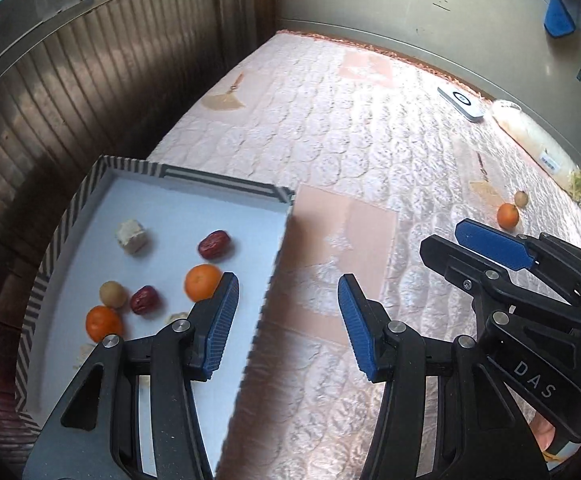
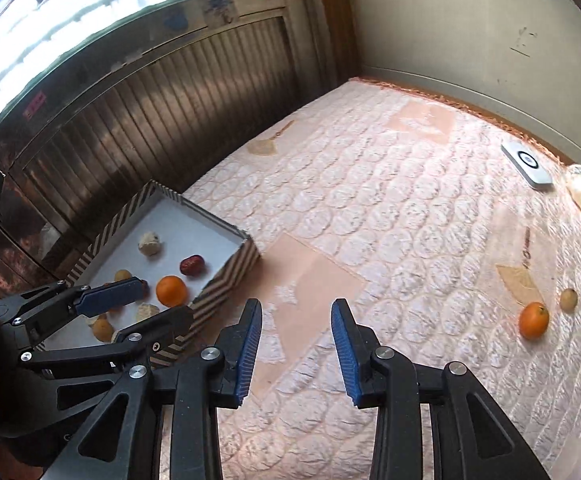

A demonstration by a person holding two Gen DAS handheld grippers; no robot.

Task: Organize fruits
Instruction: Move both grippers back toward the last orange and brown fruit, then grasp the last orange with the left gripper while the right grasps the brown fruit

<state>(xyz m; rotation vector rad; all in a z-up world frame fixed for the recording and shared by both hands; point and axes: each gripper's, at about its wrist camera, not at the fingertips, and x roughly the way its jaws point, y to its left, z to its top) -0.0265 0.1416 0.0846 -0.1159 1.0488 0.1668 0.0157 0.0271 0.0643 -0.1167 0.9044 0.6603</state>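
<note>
A striped shallow box (image 1: 70,216) (image 2: 234,268) lies on the pink quilted bed at the left. It holds two oranges (image 1: 202,282) (image 2: 171,290), two red dates (image 1: 215,245) (image 2: 191,265), a tan longan (image 1: 112,294) and pale chunks (image 1: 131,236). My left gripper (image 1: 286,320) is open and empty above the box's right edge; it also shows in the right wrist view (image 2: 146,304). My right gripper (image 2: 296,344) is open and empty over the bed; it also shows in the left wrist view (image 1: 470,248). A loose orange (image 1: 507,216) (image 2: 533,320) and a longan (image 1: 521,199) (image 2: 568,299) lie on the bed at the right.
A white flat device (image 1: 460,103) (image 2: 526,164) and a pale wrapped bundle (image 1: 530,136) lie near the far right edge of the bed. A dark slatted wooden wall (image 1: 70,92) runs along the left, a grey wall (image 1: 410,0) at the back.
</note>
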